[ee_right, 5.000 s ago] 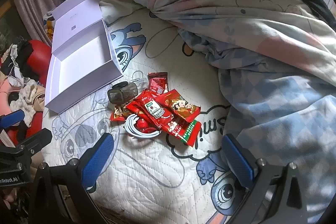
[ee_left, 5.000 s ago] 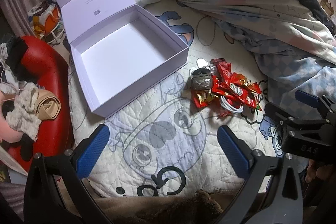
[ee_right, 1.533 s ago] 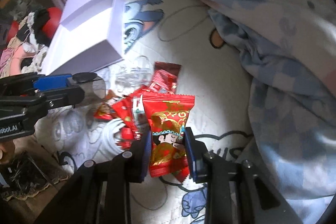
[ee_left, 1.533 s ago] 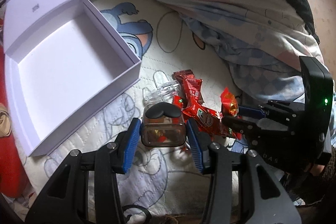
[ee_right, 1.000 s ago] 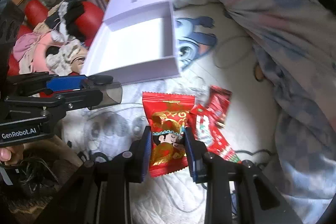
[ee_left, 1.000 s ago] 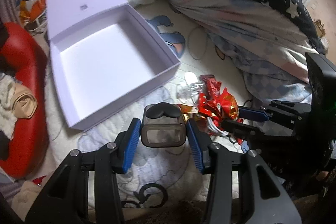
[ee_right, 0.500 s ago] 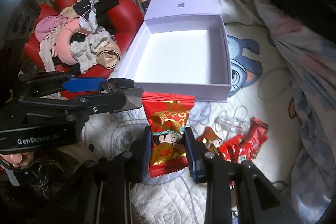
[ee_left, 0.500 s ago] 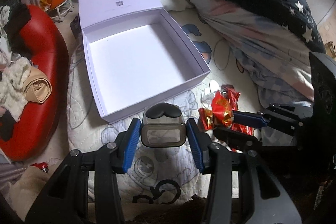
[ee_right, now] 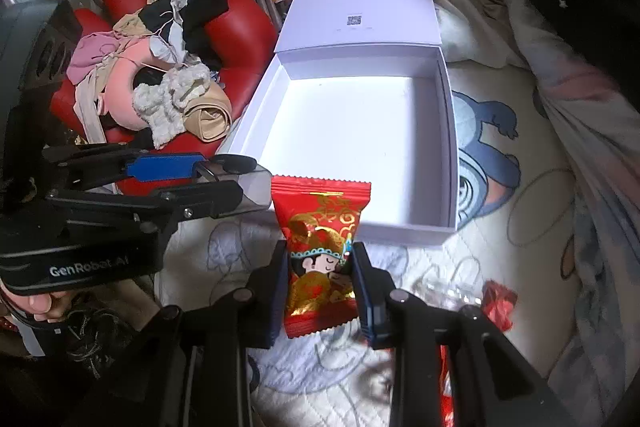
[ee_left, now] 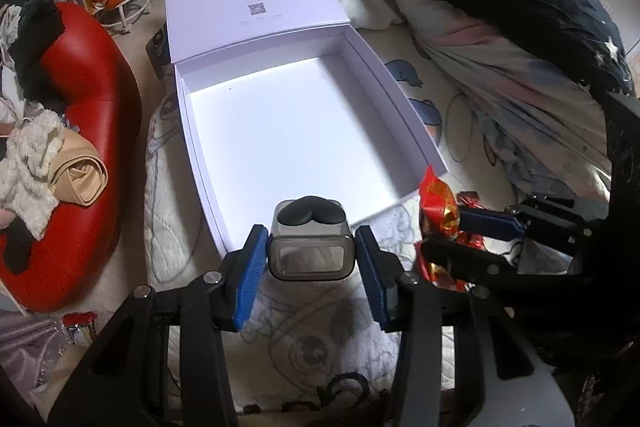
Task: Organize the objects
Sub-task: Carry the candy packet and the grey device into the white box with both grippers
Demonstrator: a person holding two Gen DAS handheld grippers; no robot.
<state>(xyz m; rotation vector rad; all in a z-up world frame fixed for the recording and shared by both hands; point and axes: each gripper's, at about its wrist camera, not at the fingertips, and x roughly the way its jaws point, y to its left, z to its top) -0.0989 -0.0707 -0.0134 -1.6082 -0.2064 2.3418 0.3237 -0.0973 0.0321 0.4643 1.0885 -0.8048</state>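
Left tool [ee_left: 311, 259]: blue pads clamped on both sides of a smoky translucent case [ee_left: 310, 247] with a dark lid, held clear of the bed. Right tool [ee_right: 320, 279]: closed on the lower half of a red snack packet [ee_right: 320, 251], which stands upright with its serrated top edge uppermost.

Landmark: the open white box [ee_left: 394, 99] lying on the quilted bed cover [ee_left: 320, 347], its lid folded back on the far side. The inside shows empty. Seen from the left wrist, the case sits directly over the near wall of the box, with the cavity straight ahead along the fingers. Seen from the right wrist, the packet's top edge overlaps the near wall towards the box's left half, with the left tool just beside it on the left.

Judgement: both loads lie at the near edge; the coming move is forward over that wall and down. The box's long axis runs away from the left tool, giving it ample depth. The left tool appears marginally nearer the cavity.

Remaining red wrappers [ee_right: 496, 301] lie on the cover, right of the box's near corner.
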